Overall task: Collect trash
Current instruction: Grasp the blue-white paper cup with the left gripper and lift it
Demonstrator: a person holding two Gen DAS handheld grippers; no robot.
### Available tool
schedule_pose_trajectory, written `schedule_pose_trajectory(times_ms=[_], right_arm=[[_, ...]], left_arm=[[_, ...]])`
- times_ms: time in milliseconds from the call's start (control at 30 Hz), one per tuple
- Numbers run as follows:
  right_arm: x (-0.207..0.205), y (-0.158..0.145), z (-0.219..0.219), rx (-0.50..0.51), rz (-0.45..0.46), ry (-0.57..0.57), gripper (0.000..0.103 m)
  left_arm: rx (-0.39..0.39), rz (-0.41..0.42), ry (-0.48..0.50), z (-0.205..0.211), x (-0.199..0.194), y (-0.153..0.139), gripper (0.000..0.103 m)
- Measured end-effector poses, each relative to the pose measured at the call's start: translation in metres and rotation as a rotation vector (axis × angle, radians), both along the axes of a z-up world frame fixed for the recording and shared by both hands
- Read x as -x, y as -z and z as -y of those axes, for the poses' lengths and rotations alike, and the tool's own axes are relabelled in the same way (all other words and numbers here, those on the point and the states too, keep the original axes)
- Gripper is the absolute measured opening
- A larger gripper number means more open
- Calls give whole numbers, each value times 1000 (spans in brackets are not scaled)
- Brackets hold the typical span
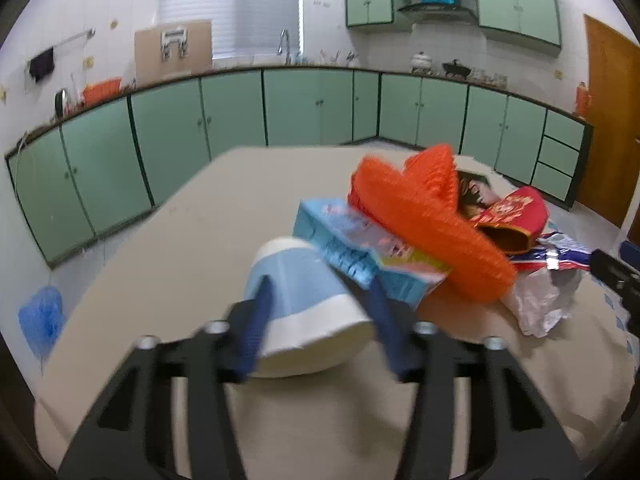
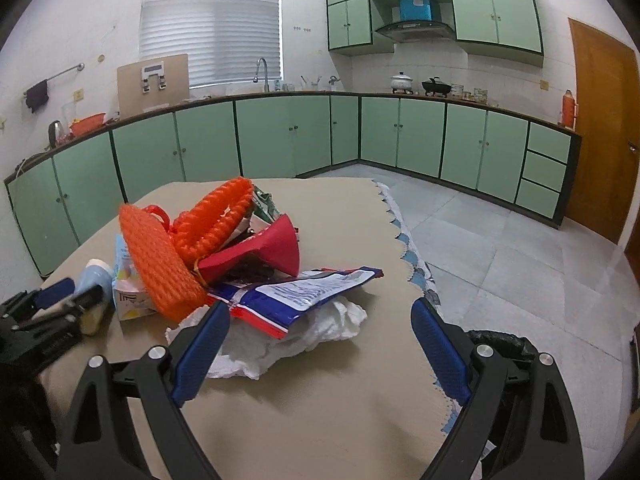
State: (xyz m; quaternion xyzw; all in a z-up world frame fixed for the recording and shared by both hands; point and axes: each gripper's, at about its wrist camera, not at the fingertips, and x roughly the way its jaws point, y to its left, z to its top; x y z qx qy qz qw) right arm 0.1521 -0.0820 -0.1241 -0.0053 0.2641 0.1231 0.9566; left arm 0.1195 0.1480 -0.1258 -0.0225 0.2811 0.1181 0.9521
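A trash pile lies on the beige table [image 2: 340, 392]: orange foam netting [image 2: 160, 260], a light-blue carton [image 1: 360, 252], a red packet [image 2: 272, 252], a blue-white-red wrapper [image 2: 304, 292] and crumpled white plastic [image 2: 280, 340]. My left gripper [image 1: 320, 320] is shut on a blue-and-white paper cup [image 1: 300, 300] lying on its side at the pile's left edge; it also shows in the right wrist view [image 2: 64, 300]. My right gripper [image 2: 320, 344] is open and empty, its fingers either side of the white plastic and just short of it.
Green cabinets [image 2: 280, 140] line the far walls under a counter with a sink, pots and a kettle. A black bin bag [image 2: 500, 344] sits off the table's right edge, behind my right finger. A blue bag [image 1: 40, 320] lies on the floor at left. A wooden door [image 2: 600, 128] is at right.
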Motion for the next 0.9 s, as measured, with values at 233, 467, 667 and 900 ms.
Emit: schedule_pose_trajectory(times_ms=[233,467,667,900], right_arm=[[-2,5,-2,10,-18,-6,90],[-3,5,-1,12,-23,-4,90],[0,6,-5,23,-18,-16,90],[-1,6,-4,24,-21,-15,90]], left_arm=[[9,-47,-15,-6,-3,9,66],[35,-69,-43,-22,-3,15,74],[80,-140,-37,-34,-18,25,82],[140,-157,-50,-46,-23,30,40]])
